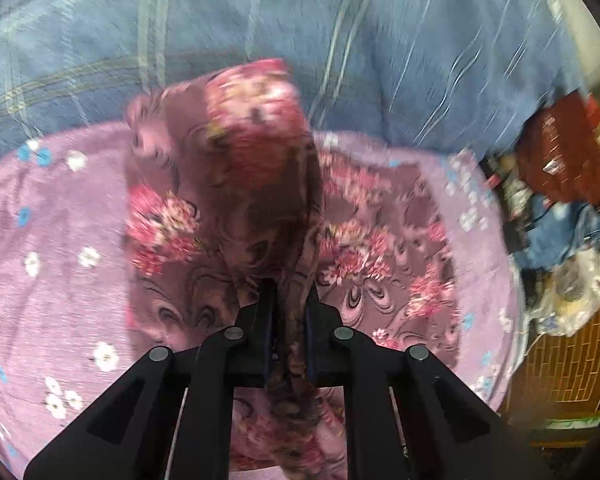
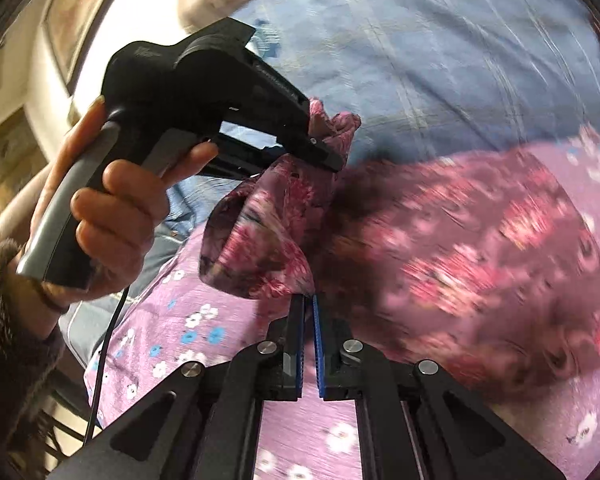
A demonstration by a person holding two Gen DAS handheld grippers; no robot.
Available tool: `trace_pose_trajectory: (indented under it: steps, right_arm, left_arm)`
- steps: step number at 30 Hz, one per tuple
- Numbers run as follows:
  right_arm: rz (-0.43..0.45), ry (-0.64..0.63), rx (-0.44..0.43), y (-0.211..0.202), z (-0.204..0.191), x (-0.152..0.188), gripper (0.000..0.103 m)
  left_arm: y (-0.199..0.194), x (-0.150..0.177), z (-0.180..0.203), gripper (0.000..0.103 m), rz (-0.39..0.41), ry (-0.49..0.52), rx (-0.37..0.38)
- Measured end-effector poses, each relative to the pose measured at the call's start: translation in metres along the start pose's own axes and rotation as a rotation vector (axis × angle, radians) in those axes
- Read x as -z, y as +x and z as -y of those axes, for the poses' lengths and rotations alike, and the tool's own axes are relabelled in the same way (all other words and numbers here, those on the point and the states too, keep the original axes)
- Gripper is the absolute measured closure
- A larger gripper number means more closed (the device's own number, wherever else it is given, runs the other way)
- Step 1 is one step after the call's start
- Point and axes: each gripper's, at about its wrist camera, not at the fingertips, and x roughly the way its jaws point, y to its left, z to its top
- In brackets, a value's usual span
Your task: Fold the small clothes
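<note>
A maroon garment with pink flowers (image 1: 380,248) lies partly on a purple blanket, and one end of it (image 1: 236,168) is lifted. My left gripper (image 1: 291,292) is shut on a bunched strip of that cloth, which runs between its fingers. In the right wrist view a hand (image 2: 112,200) holds the left gripper (image 2: 332,160), with the garment (image 2: 480,248) pinched at its tip. A fold of the cloth hangs from there to my right gripper (image 2: 308,300). The right gripper is shut, with the cloth's edge at its blue pads (image 2: 320,344). Both views are motion-blurred.
The purple flowered blanket (image 1: 52,240) lies over a blue plaid bed sheet (image 1: 260,12). Past the bed's right edge, bags and clothes (image 1: 560,220) are piled on a brick-patterned floor (image 1: 560,360). A black cable (image 2: 104,360) hangs from the left gripper's handle.
</note>
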Motion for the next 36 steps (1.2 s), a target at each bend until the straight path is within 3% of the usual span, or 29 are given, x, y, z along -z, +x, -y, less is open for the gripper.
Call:
trace_pose_trajectory:
  steps: [5,9,10,13,14,16,23,24,25,26,27,28,29,33,36]
  right_arm:
    - [-0.038,0.15,-0.006,0.005,0.049,0.012,0.092]
    - [-0.107,0.25,-0.078,0.009,0.081,0.018,0.091]
    - [-0.117,0.265,-0.095,0.007,0.084,0.016,0.087]
    - [-0.099,0.284,-0.155,-0.004,0.085,0.012,0.052]
    - [-0.087,0.285,-0.164,-0.007,0.083,0.011,0.041]
    - [-0.067,0.267,-0.183,-0.009,0.076,0.008,0.034]
    - [0.006,0.211,-0.213,0.003,0.061,0.002,0.034]
    - [0.016,0.208,-0.207,0.008,0.062,0.002,0.034]
    - [0.026,0.208,-0.21,0.012,0.063,0.003,0.038]
    - [0.037,0.205,-0.22,0.015,0.064,0.004,0.05]
    - [0.044,0.2,-0.225,0.018,0.064,0.004,0.062]
    - [0.023,0.206,-0.243,0.024,0.066,0.003,0.089]
    - [0.008,0.22,-0.255,0.027,0.069,0.004,0.094]
    - [0.053,0.317,-0.288,0.014,0.084,0.0,0.094]
    - [0.105,0.38,-0.319,-0.007,0.094,-0.006,0.094]
  left_arm:
    - [0.04,-0.003,0.012,0.083,-0.097,-0.034,-0.081]
    - [0.031,-0.013,0.023,0.058,-0.126,-0.02,-0.081]
    - [0.026,-0.016,0.025,0.05,-0.115,-0.01,-0.096]
    - [0.011,-0.024,0.035,0.032,-0.07,0.028,-0.159]
    - [0.01,-0.026,0.037,0.032,-0.068,0.042,-0.186]
    - [0.016,-0.027,0.044,0.031,-0.09,0.077,-0.238]
    - [0.057,-0.021,0.058,0.032,-0.2,0.168,-0.436]
    - [0.062,-0.02,0.054,0.037,-0.211,0.149,-0.45]
    - [0.066,-0.018,0.05,0.058,-0.215,0.133,-0.461]
    - [0.068,-0.017,0.045,0.065,-0.211,0.124,-0.483]
    - [0.067,-0.016,0.041,0.068,-0.196,0.113,-0.474]
    - [0.063,-0.015,0.039,0.078,-0.172,0.092,-0.451]
    - [0.057,-0.014,0.036,0.083,-0.149,0.069,-0.426]
    - [0.033,-0.007,0.042,0.088,-0.068,0.05,-0.373]
    - [0.018,-0.004,0.058,0.088,-0.03,0.04,-0.29]
